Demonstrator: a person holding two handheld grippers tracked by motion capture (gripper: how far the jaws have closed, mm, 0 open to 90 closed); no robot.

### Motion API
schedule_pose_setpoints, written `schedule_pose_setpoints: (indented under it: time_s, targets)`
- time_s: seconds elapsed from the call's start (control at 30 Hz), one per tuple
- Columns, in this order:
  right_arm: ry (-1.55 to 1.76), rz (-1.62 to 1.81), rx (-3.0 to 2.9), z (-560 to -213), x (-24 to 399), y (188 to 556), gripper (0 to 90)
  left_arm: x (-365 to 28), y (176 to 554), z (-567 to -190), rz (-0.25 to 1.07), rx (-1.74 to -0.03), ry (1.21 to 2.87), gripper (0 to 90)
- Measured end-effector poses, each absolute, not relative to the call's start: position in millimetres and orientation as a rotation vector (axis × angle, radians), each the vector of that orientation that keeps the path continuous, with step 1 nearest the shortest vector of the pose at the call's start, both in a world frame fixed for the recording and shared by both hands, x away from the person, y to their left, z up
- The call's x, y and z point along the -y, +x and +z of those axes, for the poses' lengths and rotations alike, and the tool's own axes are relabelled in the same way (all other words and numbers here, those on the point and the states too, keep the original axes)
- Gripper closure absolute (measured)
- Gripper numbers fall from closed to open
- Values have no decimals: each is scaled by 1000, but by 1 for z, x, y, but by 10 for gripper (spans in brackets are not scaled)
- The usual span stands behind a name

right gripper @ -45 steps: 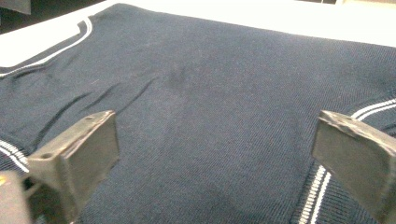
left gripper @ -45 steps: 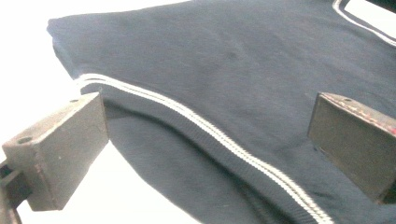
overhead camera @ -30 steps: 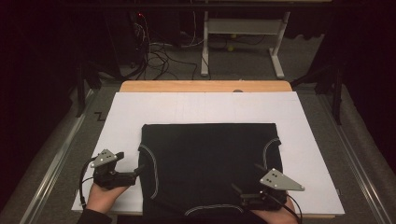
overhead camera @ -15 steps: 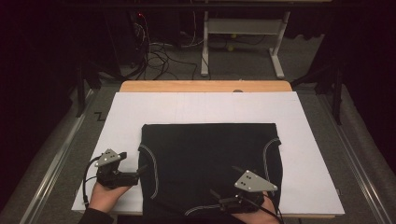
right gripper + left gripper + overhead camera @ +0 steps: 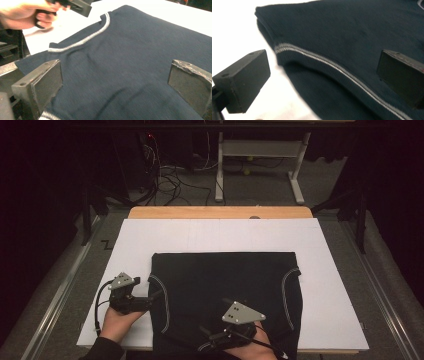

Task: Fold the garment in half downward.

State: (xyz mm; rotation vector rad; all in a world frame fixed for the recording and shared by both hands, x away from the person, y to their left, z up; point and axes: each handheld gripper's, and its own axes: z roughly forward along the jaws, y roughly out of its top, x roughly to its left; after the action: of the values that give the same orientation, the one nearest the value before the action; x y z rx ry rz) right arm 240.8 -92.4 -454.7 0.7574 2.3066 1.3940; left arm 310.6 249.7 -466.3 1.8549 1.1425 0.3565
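**A:** What are the fingers doing?

**B:** Both pairs of jaws stand wide apart, holding nothing. The left gripper point(image 5: 150, 298) sits at the near left edge of a dark sleeveless top point(image 5: 225, 290), its jaws straddling the pale-piped armhole trim point(image 5: 342, 71). One jaw hangs over the white sheet point(image 5: 210, 235), the other over the fabric. The right gripper point(image 5: 207, 335) hovers low over the near middle of the top, jaws pointing left across the cloth.

**A:** And where is the top?

**B:** Spread flat on the white sheet covering the table, towards the near edge, with its near hem at the sheet's front edge.

**A:** What could go wrong from here?

**B:** I would judge the left jaws might close on just the upper layer of the armhole, since the edge shows two layers; lifting then would open the garment instead of folding it. The right jaws are over smooth fabric with no edge between them, so closing there could pinch a ridge and wrinkle the cloth. Uneven pulling could also drag the top off the front edge.
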Motion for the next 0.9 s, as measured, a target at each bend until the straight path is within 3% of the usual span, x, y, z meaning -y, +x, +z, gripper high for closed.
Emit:
schedule_pose_setpoints:
  time_s: [0.9]
  targets:
    - [626,1456,-2398,-446,24,237,5,-256,373,-405,407,-1134,1820,0]
